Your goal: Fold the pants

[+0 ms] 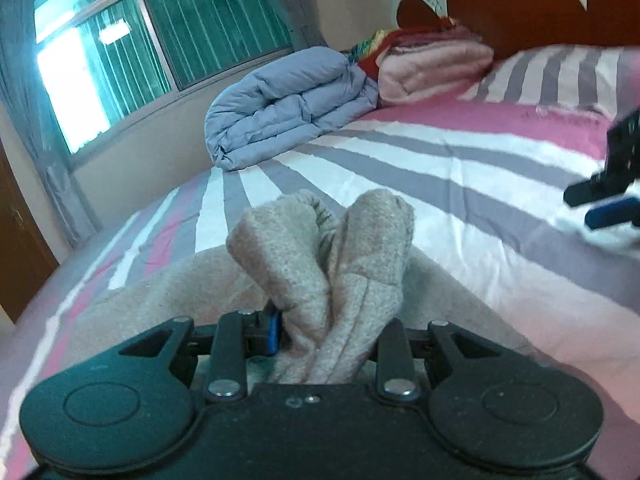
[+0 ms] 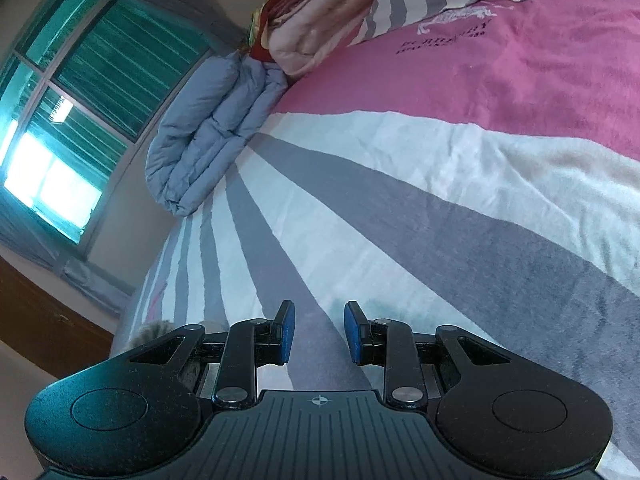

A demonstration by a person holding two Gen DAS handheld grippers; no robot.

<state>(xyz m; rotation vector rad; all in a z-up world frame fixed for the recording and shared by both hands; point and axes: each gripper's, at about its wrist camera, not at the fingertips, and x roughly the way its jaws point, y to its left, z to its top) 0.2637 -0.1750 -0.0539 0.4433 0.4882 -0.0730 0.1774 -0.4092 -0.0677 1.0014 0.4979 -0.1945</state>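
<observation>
The pants (image 1: 320,260) are beige fleece and lie on the striped bed sheet (image 1: 440,168). My left gripper (image 1: 324,332) is shut on a bunched fold of the pants, which stands up between its fingers and hides the right pad. The rest of the pants spreads below and to the left. My right gripper (image 2: 320,332) is open and empty, just above the sheet (image 2: 400,200). It also shows in the left wrist view (image 1: 608,196) at the right edge. A small bit of beige fleece (image 2: 154,332) shows at its left.
A folded blue-grey duvet (image 1: 288,108) lies at the bed's far side by the window. Folded pink and red blankets (image 1: 428,60) and a striped pillow (image 1: 560,76) lie against the wooden headboard (image 1: 520,4). The bed's left edge drops to the floor.
</observation>
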